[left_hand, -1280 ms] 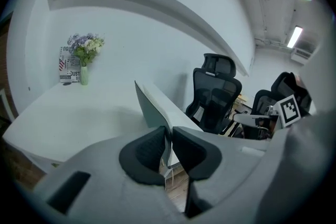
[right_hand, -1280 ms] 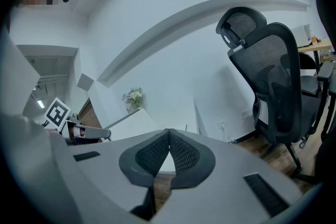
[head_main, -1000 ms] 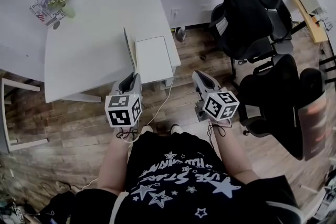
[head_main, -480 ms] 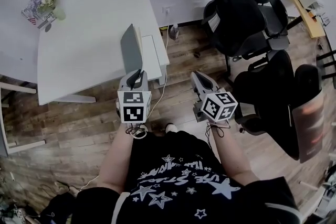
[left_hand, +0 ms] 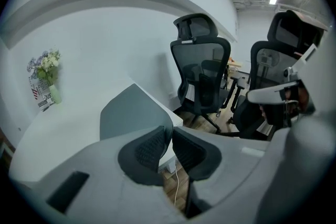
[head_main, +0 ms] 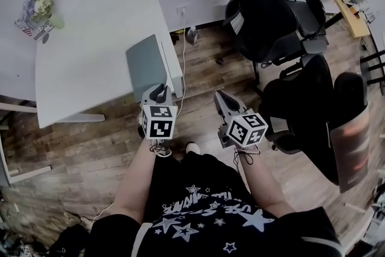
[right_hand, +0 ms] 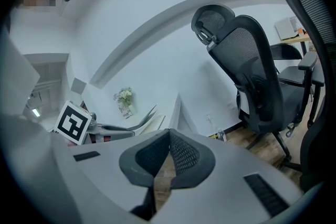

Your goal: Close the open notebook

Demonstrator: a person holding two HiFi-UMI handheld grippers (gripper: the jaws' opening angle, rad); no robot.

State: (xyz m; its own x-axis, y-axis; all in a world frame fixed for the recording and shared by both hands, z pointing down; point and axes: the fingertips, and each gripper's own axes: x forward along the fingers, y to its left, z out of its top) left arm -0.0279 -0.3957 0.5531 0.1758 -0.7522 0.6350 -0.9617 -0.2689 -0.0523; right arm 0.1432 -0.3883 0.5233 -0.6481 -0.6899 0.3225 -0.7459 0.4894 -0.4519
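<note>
Since 1 second ago, the grey cover of the notebook [head_main: 144, 66] has swung down from upright and now lies low over its pages. The white table [head_main: 84, 39] fills the left, and 2 black office chairs [head_main: 264, 15] stand on the wooden floor [head_main: 72, 141] at the right. The notebook sits at the table's near right corner; in the right gripper view its cover slants a little above the pages. The left gripper [head_main: 157, 88], just beside the notebook's near edge, has its jaws almost together on nothing. The right gripper [head_main: 218, 95], over the floor, is closed and empty. A small bunch of flowers [head_main: 41, 2] stands at the table's far left.
</note>
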